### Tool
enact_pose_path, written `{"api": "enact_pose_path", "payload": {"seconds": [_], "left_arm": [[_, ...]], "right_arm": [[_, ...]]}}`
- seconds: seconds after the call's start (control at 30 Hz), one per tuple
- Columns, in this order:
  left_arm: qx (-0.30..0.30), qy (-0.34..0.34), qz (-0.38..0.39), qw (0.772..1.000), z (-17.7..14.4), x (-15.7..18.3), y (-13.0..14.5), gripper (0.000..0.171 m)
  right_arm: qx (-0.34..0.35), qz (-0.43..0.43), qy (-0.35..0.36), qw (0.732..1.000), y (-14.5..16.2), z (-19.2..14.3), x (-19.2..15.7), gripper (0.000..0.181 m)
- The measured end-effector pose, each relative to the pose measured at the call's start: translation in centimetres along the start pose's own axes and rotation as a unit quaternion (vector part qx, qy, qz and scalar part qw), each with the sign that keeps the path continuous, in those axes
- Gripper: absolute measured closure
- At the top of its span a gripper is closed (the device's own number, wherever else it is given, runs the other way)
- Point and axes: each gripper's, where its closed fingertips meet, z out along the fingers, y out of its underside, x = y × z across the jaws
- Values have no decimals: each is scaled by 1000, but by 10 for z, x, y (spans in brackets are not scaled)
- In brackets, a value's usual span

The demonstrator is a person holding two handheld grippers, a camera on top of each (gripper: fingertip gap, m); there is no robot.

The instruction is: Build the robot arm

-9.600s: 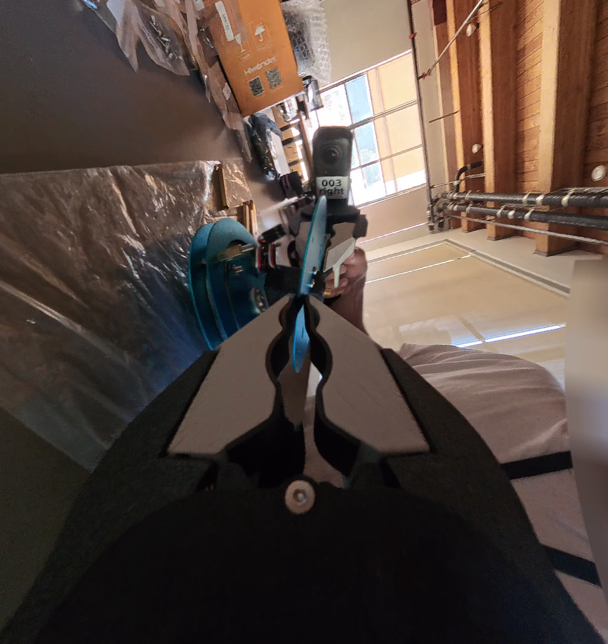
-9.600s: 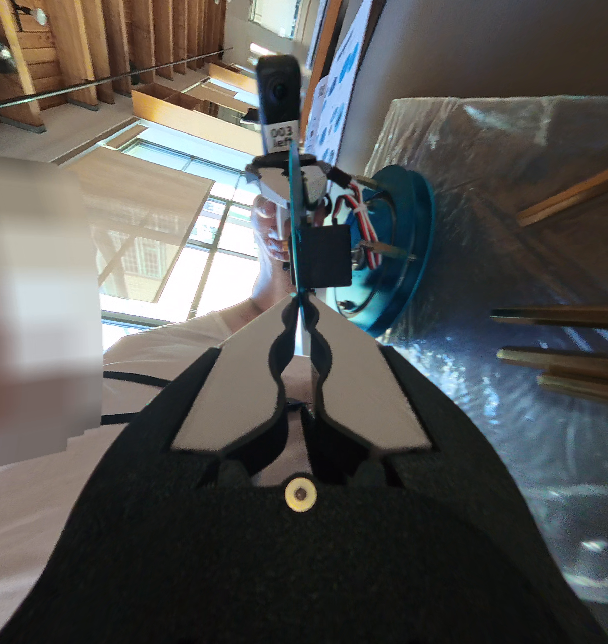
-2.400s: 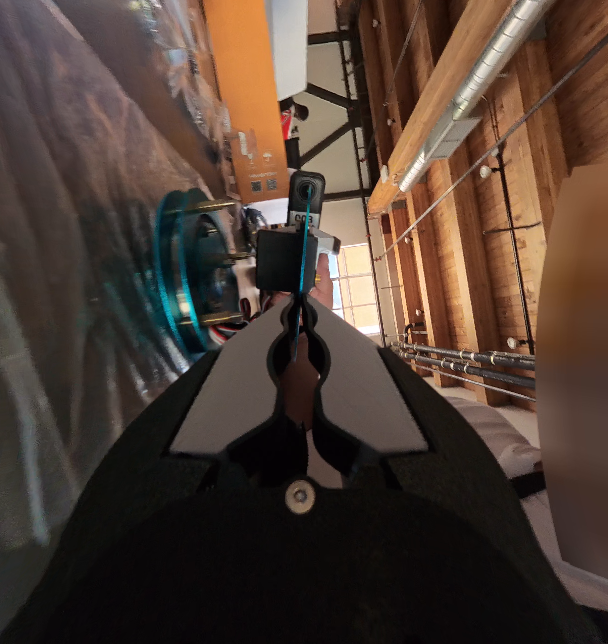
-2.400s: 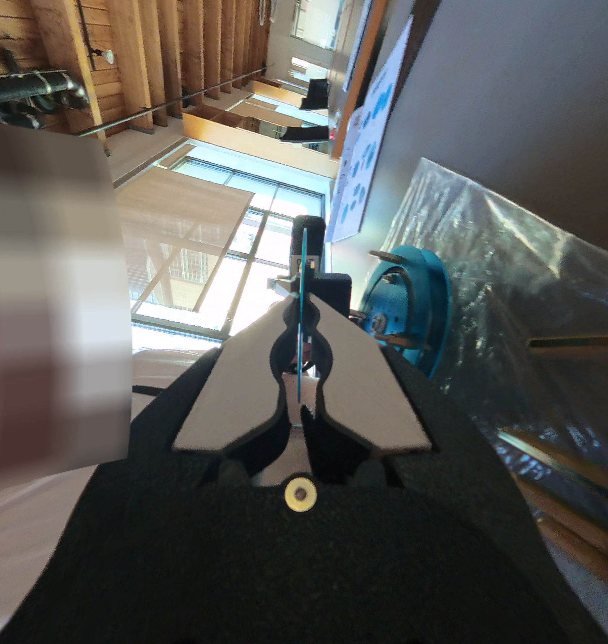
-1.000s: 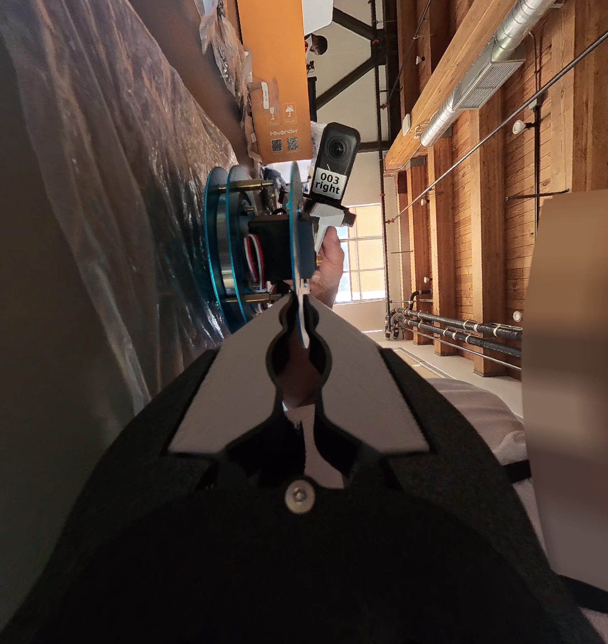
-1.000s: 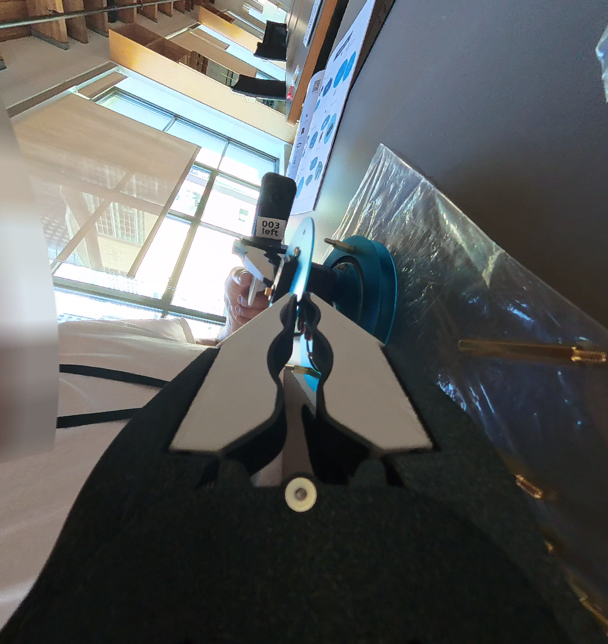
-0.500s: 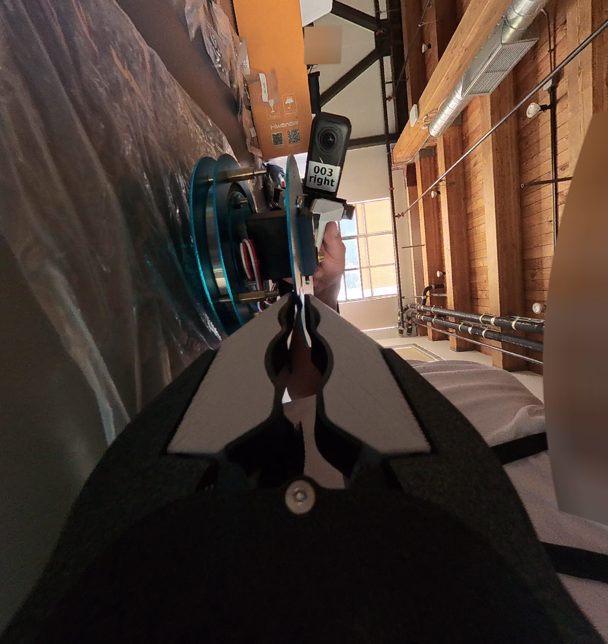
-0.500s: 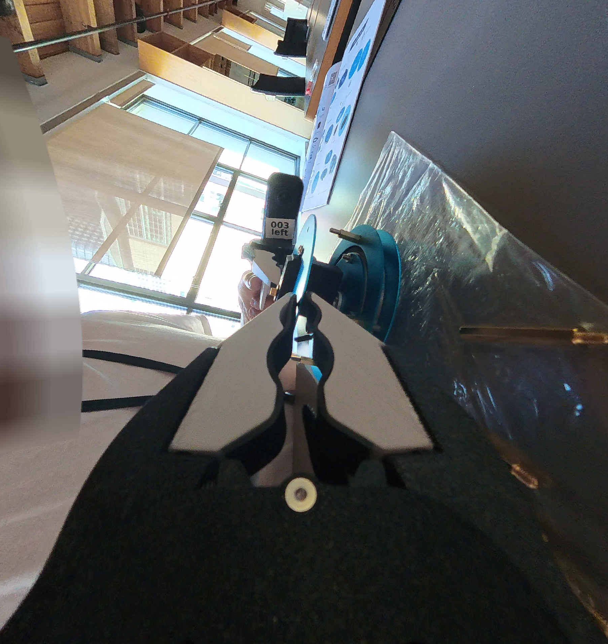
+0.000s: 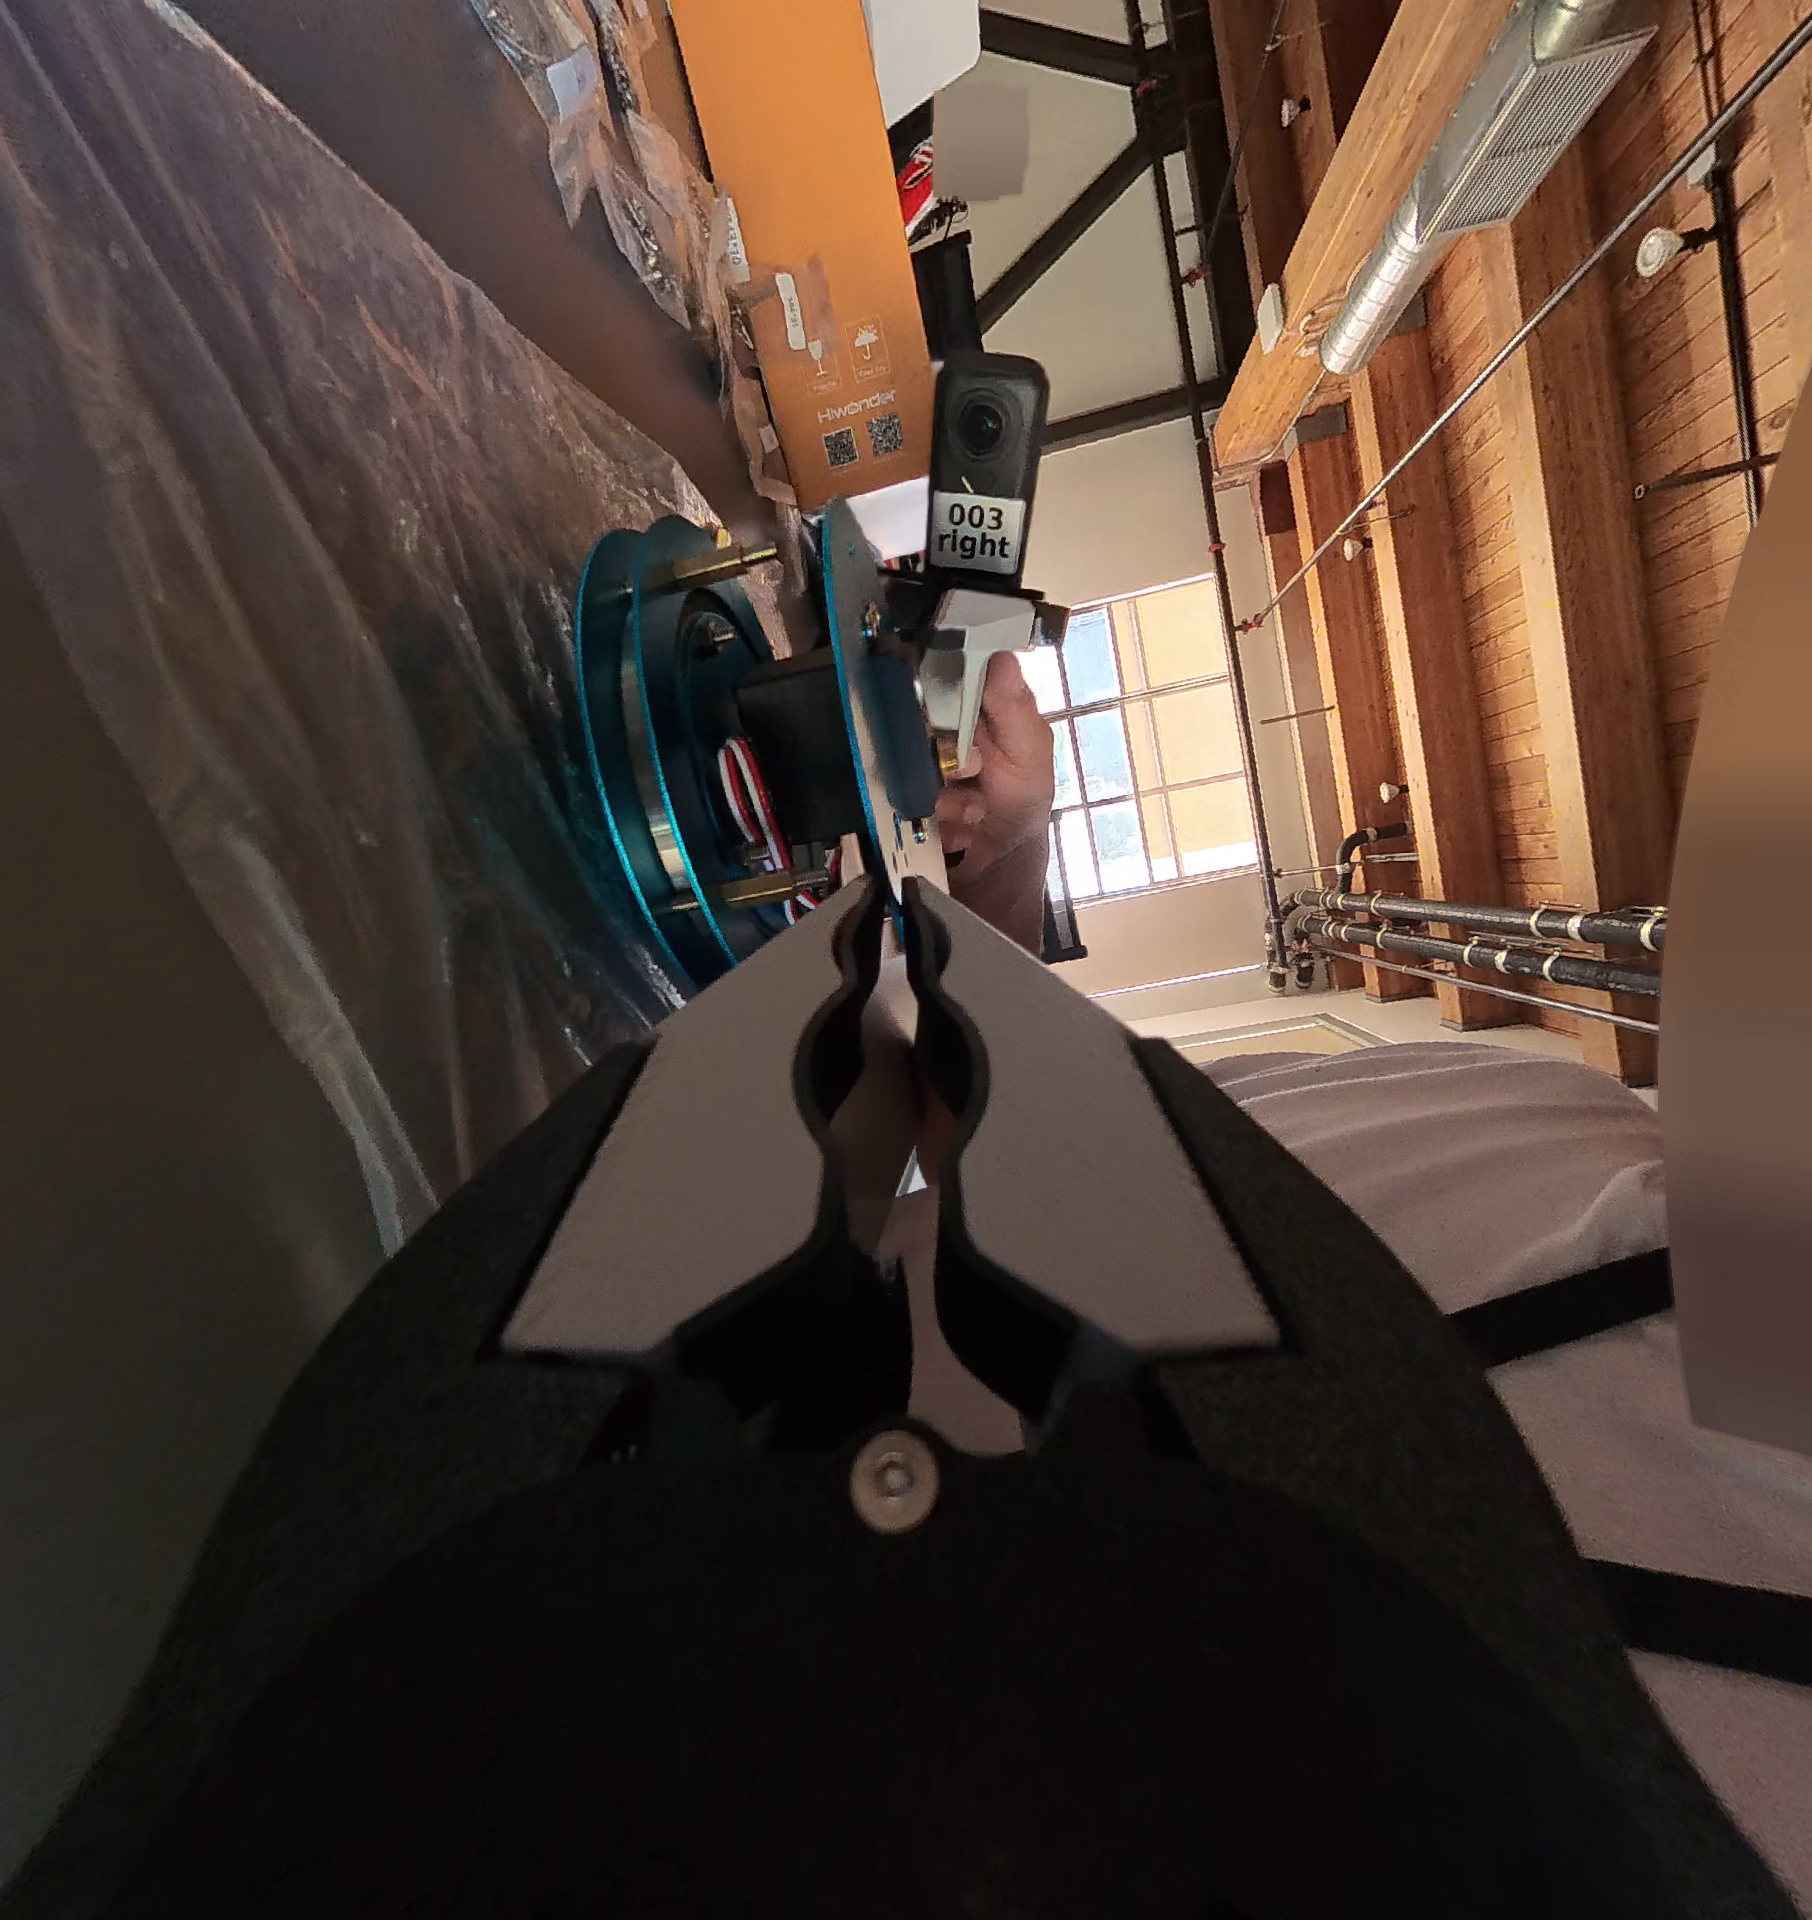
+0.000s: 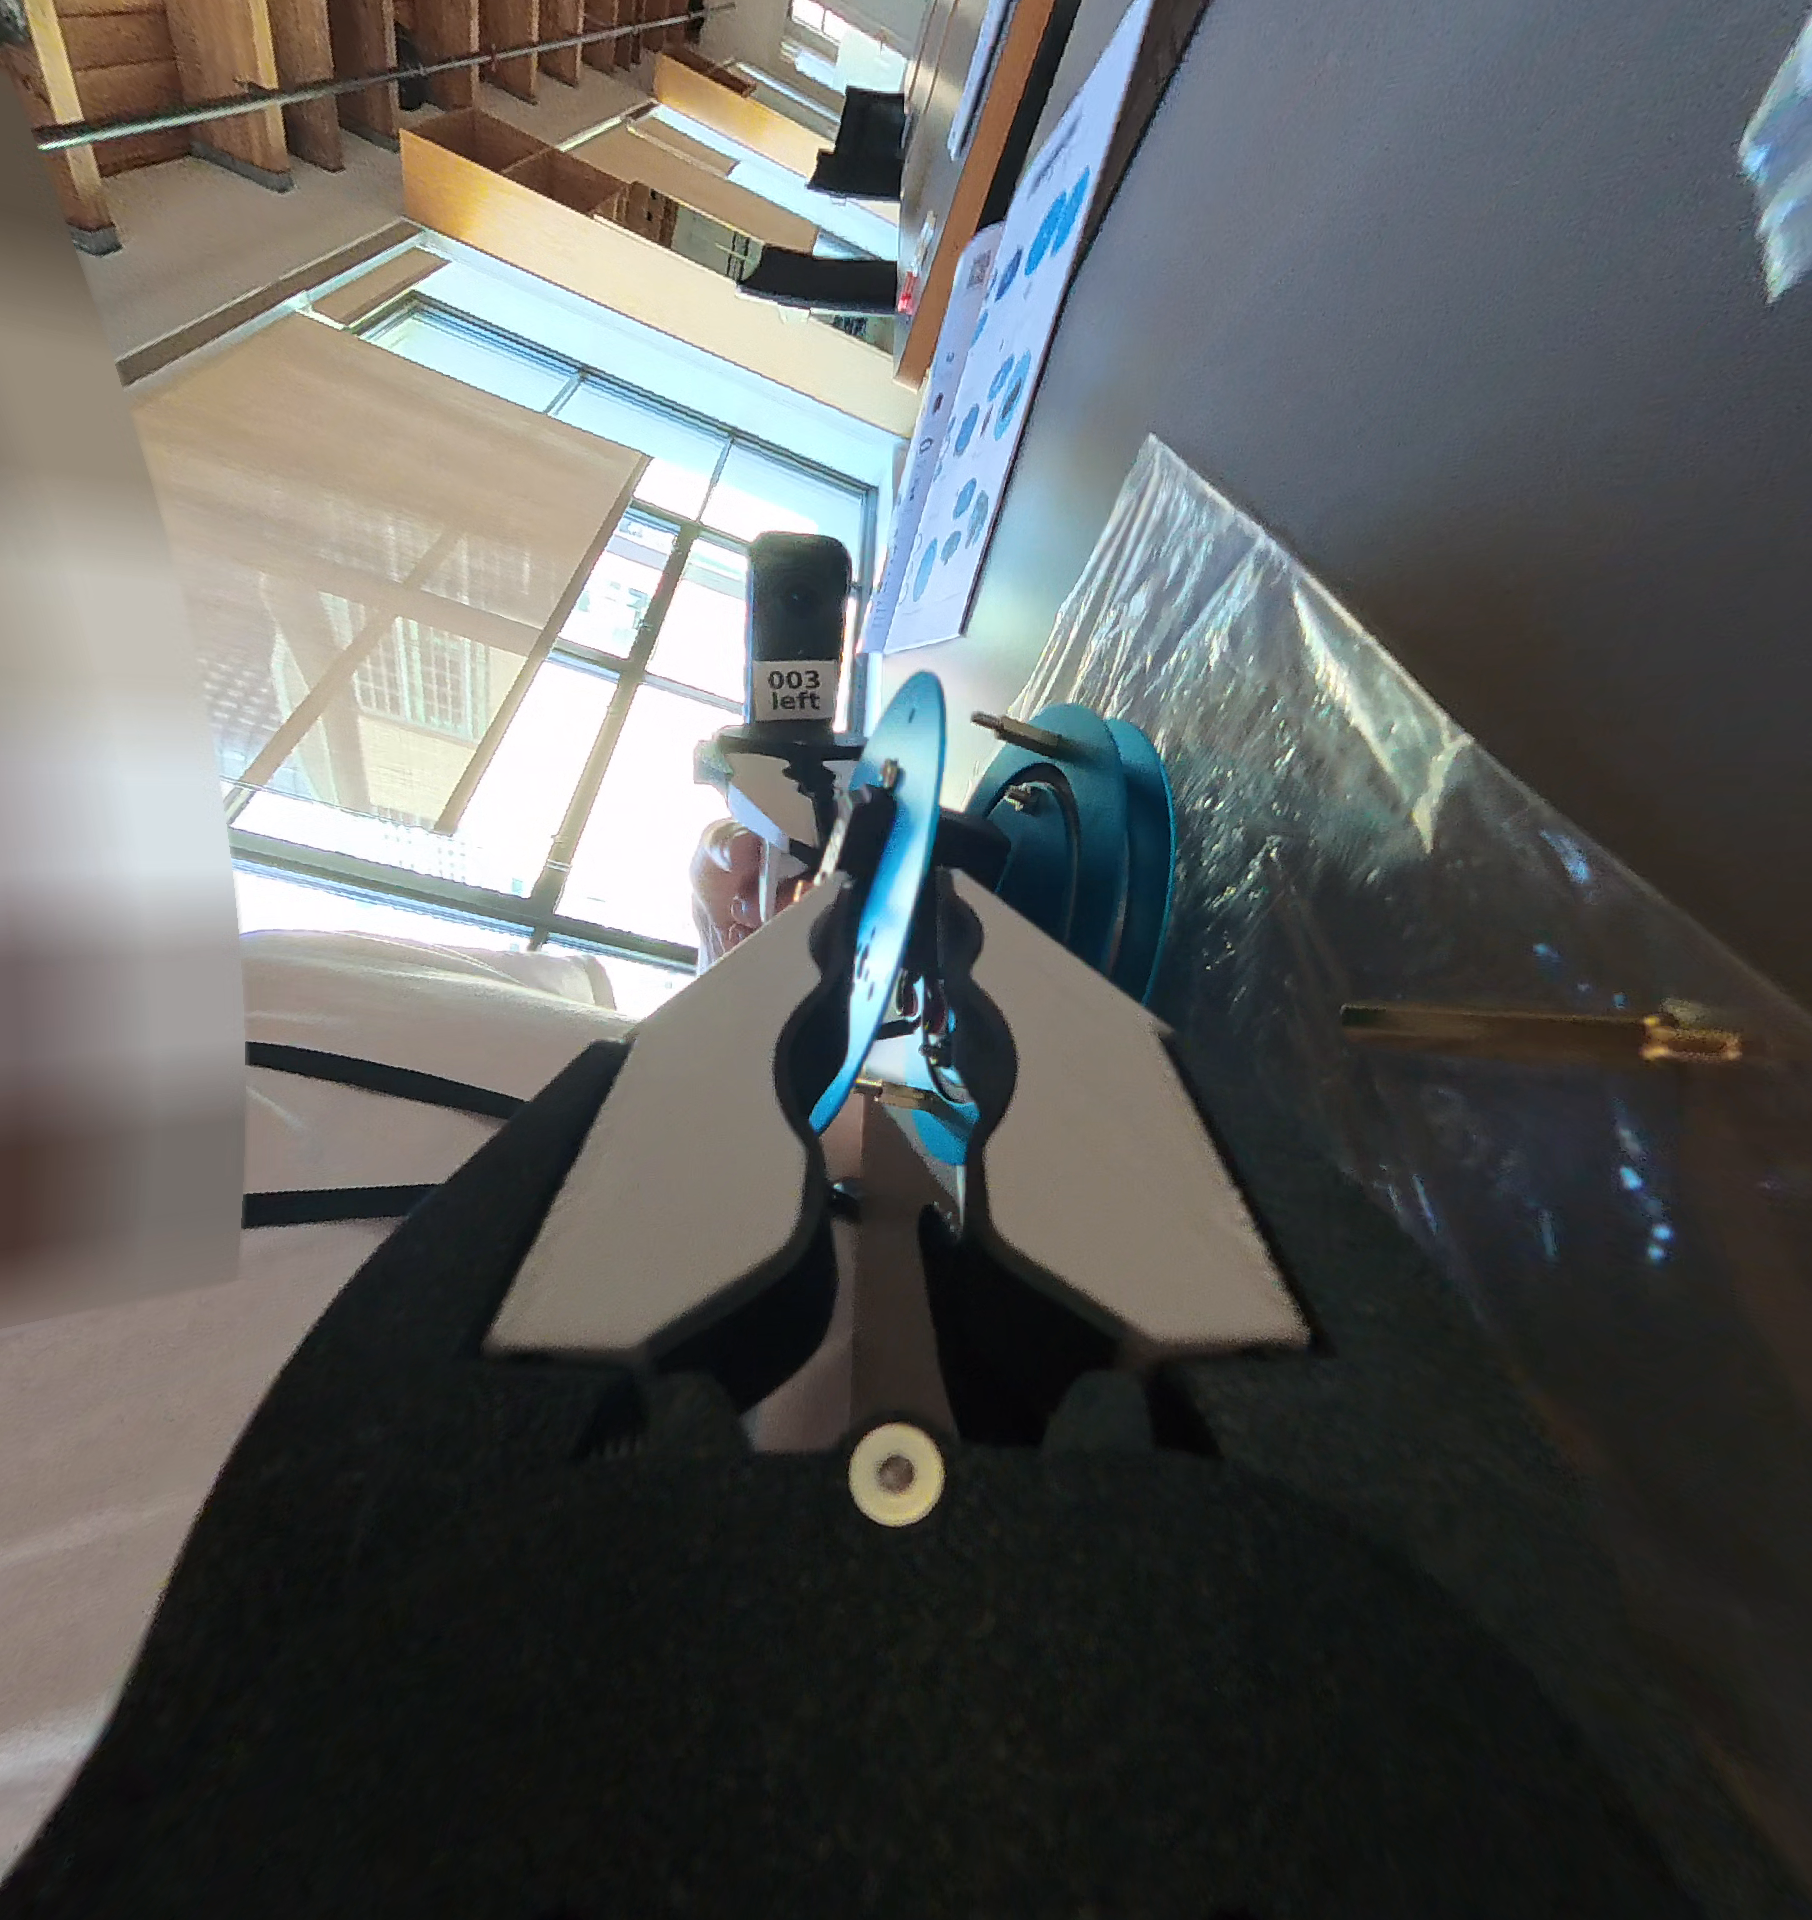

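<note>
Both the left gripper point(image 9: 886, 883) and the right gripper point(image 10: 881, 914) pinch the thin blue disc point(image 10: 897, 831); at its 3 o'clock stands the blue base point(image 10: 1099, 831) on a plastic bag point(image 10: 1401, 883).

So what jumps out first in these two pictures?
A thin blue disc, pinched at opposite edges by the left gripper and the right gripper. Beside it a blue round base with brass posts and wires sits on crinkled clear plastic sheet. An orange box lies beyond.
</note>
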Motion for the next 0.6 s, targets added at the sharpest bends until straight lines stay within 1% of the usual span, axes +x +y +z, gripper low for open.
{"api": "enact_pose_path", "payload": {"seconds": [0.07,0.13,0.2,0.23,0.27,0.3,0.33,0.37,0.47,0.5,0.53,0.57,0.6], "left_arm": [[-2,-3,6,1000,0,0,1,170],[-2,-3,6,1000,0,0,1,170],[0,-2,4,1000,0,0,0,170],[1,-3,4,1000,0,0,0,170],[2,-3,5,1000,-1,0,0,170],[3,-4,4,1000,-1,-1,0,170],[4,-3,3,1000,-1,-1,-1,170],[6,-2,2,1000,0,0,-1,170],[9,-4,3,1000,0,-1,-3,170],[10,-5,4,1000,-1,-1,-4,170],[11,-7,6,1000,-1,-1,-4,169],[11,-8,7,1000,-1,-1,-4,169],[11,-10,9,1000,-1,-2,-4,169]], "right_arm": [[8,-12,11,1000,-4,-6,-1,170],[8,-27,36,999,-7,-13,4,167],[18,-67,91,993,-16,-29,12,167],[19,-101,138,985,-20,-40,20,164],[10,-145,203,968,-23,-52,32,162],[-8,-191,268,944,-24,-64,44,159],[-28,-226,319,920,-22,-74,55,153],[-45,-251,346,903,-19,-77,60,148],[-98,-311,377,867,-6,-69,67,138],[-117,-337,398,845,-3,-69,71,134],[-126,-364,423,820,-5,-70,75,134],[-133,-383,432,806,-5,-68,75,134],[-134,-391,428,804,-4,-65,73,135]]}}
